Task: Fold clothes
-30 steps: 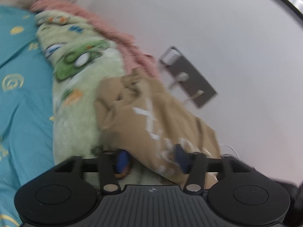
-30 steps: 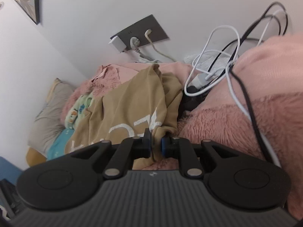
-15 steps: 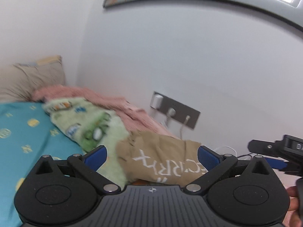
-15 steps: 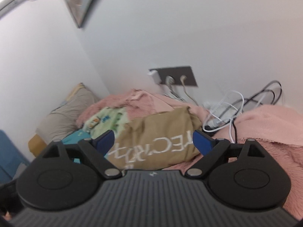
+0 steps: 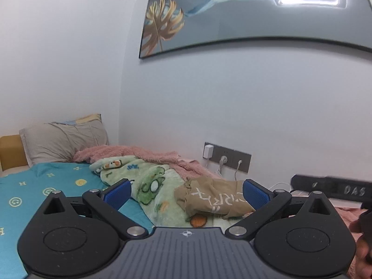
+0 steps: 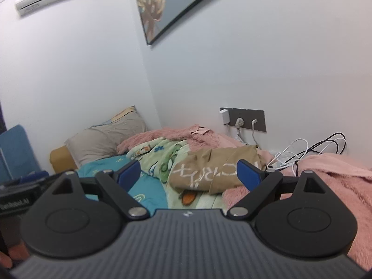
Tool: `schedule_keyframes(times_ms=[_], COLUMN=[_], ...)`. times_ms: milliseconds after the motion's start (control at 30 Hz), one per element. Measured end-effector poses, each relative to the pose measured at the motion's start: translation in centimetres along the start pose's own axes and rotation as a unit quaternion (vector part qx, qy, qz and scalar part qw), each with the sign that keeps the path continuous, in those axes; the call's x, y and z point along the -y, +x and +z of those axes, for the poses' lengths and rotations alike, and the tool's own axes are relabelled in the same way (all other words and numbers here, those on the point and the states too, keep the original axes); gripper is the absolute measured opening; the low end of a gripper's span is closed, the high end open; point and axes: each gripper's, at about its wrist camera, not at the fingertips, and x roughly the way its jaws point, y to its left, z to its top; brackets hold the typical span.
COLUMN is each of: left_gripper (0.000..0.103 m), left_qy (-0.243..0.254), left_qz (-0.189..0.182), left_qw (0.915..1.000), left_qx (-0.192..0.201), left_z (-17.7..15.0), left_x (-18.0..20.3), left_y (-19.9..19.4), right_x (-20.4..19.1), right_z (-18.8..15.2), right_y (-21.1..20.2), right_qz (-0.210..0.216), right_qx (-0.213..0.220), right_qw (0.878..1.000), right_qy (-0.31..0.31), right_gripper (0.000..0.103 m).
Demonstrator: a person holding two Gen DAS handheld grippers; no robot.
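On the bed, against the wall below the socket panel point(image 6: 246, 119), the folded tan shirt point(image 5: 215, 200) with white lettering is lying across the green cartoon blanket point(image 5: 151, 186) and the pink fleece blanket point(image 6: 325, 176). Both the left gripper point(image 5: 186, 194) and the right gripper point(image 6: 188, 174) are standing wide open, gripping nothing, well apart from the shirt. White and black cables point(image 6: 309, 150) are trailing just beside the shirt.
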Motion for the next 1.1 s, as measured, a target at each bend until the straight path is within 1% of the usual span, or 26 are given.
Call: schedule_keyframes(times_ms=[167,333,467,633,800,1100], left_gripper=[0.103,0.103,0.103,0.103,0.103,0.103], left_qy=[0.001,0.011,0.015,0.005,0.005,0.004], left_qz=[0.003,0.006,0.017,0.014,0.016,0.021], left_qw=[0.9998,0.9996,0.9996,0.9998,0.9998,0.9997], left_qx=[0.018,0.024,0.016,0.011,0.012,0.009], left_z=[-1.1,-2.2,-2.8,-3.0,-2.9,-2.9], left_x=[0.1,-0.3,-0.7,-1.1,-1.3,-1.7], left_y=[-3.7,-5.9,-6.2,-6.4,-6.6,-6.5], right_x=[-1.7,-3.4,-4.3,-5.1,-5.3,-5.3], right_z=[-1.6,-2.8,-3.4,-3.8,-4.0,-3.8], right_y=[-2.4,-3.3,-3.2,-3.1,-2.7,-2.4], right_qz=[0.003,0.0,-0.002,-0.003,0.003,-0.01], right_qx=[0.02,0.032,0.023,0.02,0.011,0.006], right_qw=[0.999,0.998,0.998,0.997,0.997,0.997], right_qy=[-0.031,-0.056,-0.063,-0.079,-0.081,-0.081], right_gripper=[0.091,0.091,0.091,0.091,0.091,0.091])
